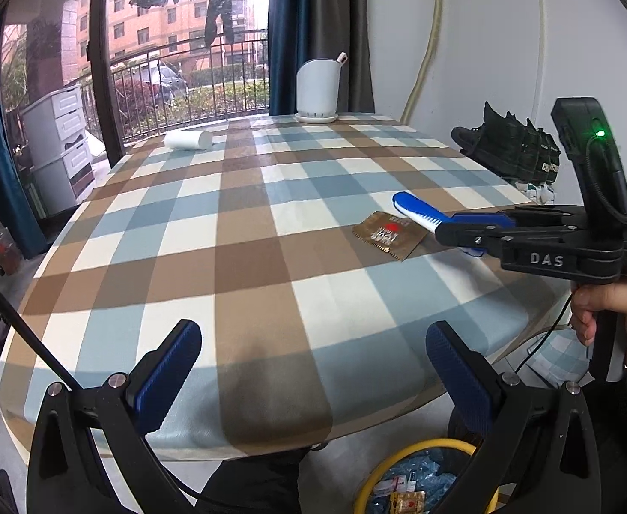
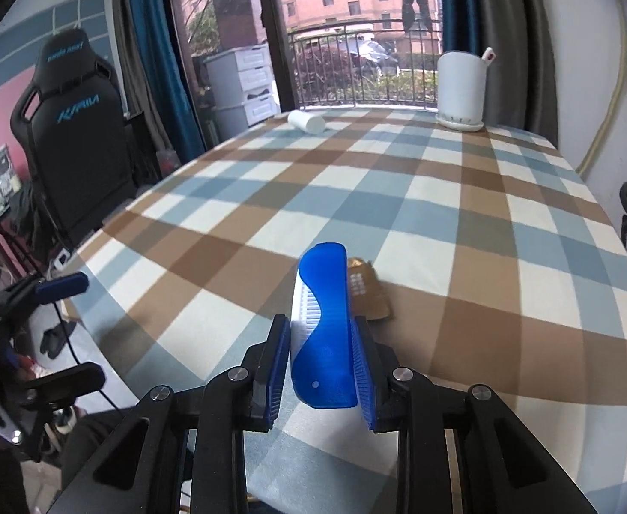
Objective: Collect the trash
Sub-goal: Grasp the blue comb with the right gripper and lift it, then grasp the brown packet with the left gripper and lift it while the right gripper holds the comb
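The blue-and-white brush (image 2: 323,334) is being held clamped in the right hand-held gripper (image 2: 323,368), just above the gold wrapper (image 1: 388,233); the left hand-held gripper (image 1: 313,377) is being held wide and empty. Carrying to the yellow-rimmed bin (image 1: 416,454) below the tabletop (image 1: 249,222) is judged next.

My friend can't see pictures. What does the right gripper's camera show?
The right gripper is shut on a blue and white comb above a checked tablecloth. A brown wrapper lies just behind it, with a white cup and white pot farther back.
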`<action>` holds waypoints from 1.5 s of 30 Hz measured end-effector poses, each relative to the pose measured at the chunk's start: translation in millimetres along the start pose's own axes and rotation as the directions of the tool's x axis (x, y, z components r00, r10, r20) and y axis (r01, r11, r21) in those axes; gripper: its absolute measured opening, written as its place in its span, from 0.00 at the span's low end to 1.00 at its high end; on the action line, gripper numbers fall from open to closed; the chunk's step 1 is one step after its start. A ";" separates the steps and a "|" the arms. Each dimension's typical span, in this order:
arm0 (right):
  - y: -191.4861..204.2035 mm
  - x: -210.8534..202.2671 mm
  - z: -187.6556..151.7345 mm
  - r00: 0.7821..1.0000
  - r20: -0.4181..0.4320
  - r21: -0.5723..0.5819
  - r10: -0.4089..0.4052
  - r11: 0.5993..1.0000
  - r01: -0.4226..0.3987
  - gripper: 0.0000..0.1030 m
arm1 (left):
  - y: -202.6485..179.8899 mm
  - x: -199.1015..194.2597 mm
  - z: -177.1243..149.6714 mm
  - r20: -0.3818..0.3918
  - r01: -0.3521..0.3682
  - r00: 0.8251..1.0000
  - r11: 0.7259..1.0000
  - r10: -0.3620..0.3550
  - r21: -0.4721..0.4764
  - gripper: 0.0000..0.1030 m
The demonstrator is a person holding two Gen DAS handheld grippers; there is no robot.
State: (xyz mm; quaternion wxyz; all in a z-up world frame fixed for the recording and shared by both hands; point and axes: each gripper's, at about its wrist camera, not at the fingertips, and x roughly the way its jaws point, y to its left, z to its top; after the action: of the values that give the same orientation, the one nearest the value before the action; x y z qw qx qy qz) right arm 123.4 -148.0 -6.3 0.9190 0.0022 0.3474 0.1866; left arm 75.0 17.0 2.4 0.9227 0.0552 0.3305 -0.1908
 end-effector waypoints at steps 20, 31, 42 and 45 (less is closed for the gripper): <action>-50.0 -35.6 0.3 0.998 0.049 0.069 0.032 0.997 -0.035 0.27 | -50.0 72.1 63.9 -0.152 0.207 0.973 0.948 -0.174 0.242 0.99; -58.9 -28.6 1.2 0.997 0.047 0.071 0.058 0.996 -0.061 0.27 | -65.7 111.8 77.0 -0.276 0.307 0.935 0.899 -0.223 0.312 0.99; -66.8 -25.7 -3.0 0.998 0.043 0.088 0.055 0.994 -0.058 0.27 | -66.2 133.5 74.8 -0.338 0.344 0.911 0.888 -0.237 0.305 0.77; -67.8 -25.7 -3.5 0.997 0.043 0.090 0.057 0.994 -0.060 0.27 | -63.9 134.3 77.4 -0.321 0.328 0.920 0.892 -0.226 0.311 0.73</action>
State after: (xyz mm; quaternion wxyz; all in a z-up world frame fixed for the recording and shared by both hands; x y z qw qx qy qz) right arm 126.5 -220.4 -1.7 0.9189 0.0582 0.3366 0.1974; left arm 190.9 -101.9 -20.8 0.8045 0.2008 0.4200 -0.3689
